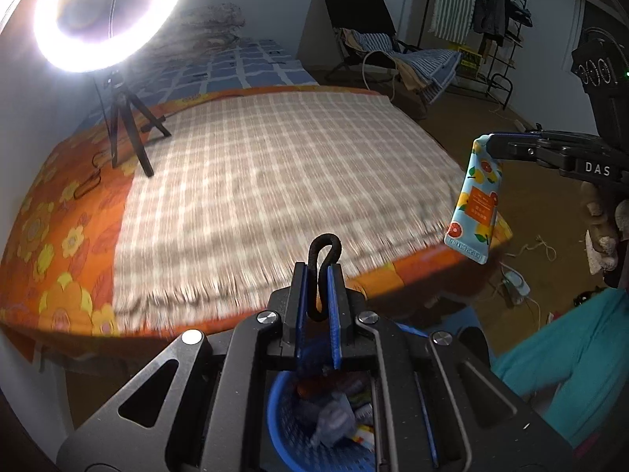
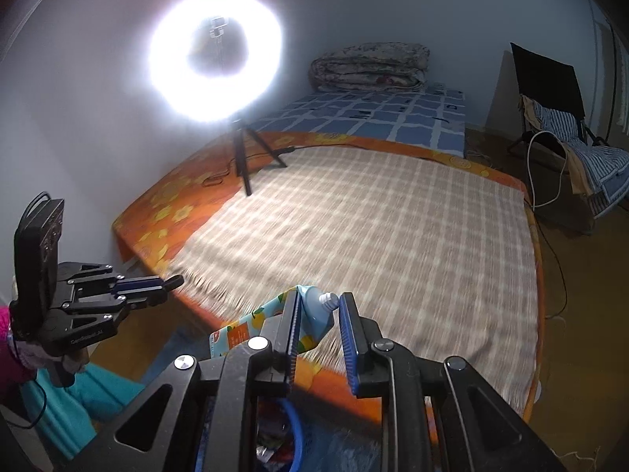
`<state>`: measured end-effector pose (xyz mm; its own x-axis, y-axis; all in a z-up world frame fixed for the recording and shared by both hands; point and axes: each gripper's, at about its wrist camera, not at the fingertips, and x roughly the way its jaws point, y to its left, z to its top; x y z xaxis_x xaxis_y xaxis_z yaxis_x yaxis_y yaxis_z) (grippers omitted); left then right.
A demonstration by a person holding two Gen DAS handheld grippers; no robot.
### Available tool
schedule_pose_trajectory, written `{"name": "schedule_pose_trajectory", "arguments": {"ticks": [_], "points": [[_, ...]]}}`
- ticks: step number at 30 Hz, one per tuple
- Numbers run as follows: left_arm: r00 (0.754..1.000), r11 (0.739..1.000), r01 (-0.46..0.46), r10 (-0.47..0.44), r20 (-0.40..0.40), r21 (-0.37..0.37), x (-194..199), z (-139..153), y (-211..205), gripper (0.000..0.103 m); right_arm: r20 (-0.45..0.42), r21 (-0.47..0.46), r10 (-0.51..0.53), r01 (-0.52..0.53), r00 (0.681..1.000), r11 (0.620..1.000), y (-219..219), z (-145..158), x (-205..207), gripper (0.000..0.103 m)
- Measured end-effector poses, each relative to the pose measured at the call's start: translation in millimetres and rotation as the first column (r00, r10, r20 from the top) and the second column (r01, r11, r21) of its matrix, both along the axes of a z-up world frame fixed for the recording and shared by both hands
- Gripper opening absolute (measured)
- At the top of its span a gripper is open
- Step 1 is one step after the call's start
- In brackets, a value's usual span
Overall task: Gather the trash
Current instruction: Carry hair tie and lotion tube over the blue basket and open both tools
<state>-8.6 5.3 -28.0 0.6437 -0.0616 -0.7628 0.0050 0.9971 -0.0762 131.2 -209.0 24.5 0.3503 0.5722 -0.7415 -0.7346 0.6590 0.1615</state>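
The left claw (image 1: 319,275) is closed on a black cord loop (image 1: 323,251), which sticks up past the fingertips and runs down between the blue pads (image 1: 334,314). Below that claw, partly hidden by its frame, sits a blue basket (image 1: 291,424) with wrappers and other trash (image 1: 338,413) inside. The right claw (image 1: 487,145) enters the left wrist view from the right and pinches the top end of a tube (image 1: 473,200), light blue with orange fruit print, which hangs down, tilted, just off the bed's near corner and above the floor. In the right wrist view the same tube (image 2: 314,310) lies across the right claw (image 2: 320,306), its white cap between the fingers and its flat tail slanting down to the left; the blue body presses against the left finger, while contact with the right pad (image 2: 348,338) cannot be made out. The left claw (image 2: 173,281) shows at the left edge there, narrow. The bed (image 1: 251,196), under a checked cloth over an orange flowered sheet, is blurred. A lit ring light (image 1: 108,15) on a tripod (image 1: 129,133) stands on it near the wall.
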Motion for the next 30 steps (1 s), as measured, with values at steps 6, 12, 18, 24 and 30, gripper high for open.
{"name": "schedule_pose_trajectory", "arguments": {"ticks": [6, 12, 18, 24, 30], "points": [[0.999, 1.000, 0.013, -0.014, -0.030, -0.017, -27, -14, -12, 0.008, -0.035, 0.000, 0.028, -0.028, 0.999, 1.000, -10, -9, -40, 0.018], [0.996, 0.999, 0.019, -0.023, -0.087, -0.048, -49, -39, -24, 0.008, -0.070, -0.022, 0.055, -0.057, 0.996, 0.998, -14, -29, -70, 0.018], [0.992, 0.996, 0.000, -0.012, -0.126, -0.093, -64, -60, -26, 0.008, -0.105, -0.060, 0.085, -0.091, 0.991, 0.994, -14, -51, -97, 0.018], [0.984, 0.994, -0.001, -0.019, -0.175, -0.112, -74, -81, -29, 0.008, -0.119, -0.104, 0.115, -0.128, 0.986, 0.986, -9, -70, -118, 0.018], [0.982, 0.994, 0.014, -0.034, -0.185, -0.106, -80, -87, -35, 0.008, -0.155, -0.125, 0.134, -0.154, 0.979, 0.980, -4, -91, -131, 0.018]]}}
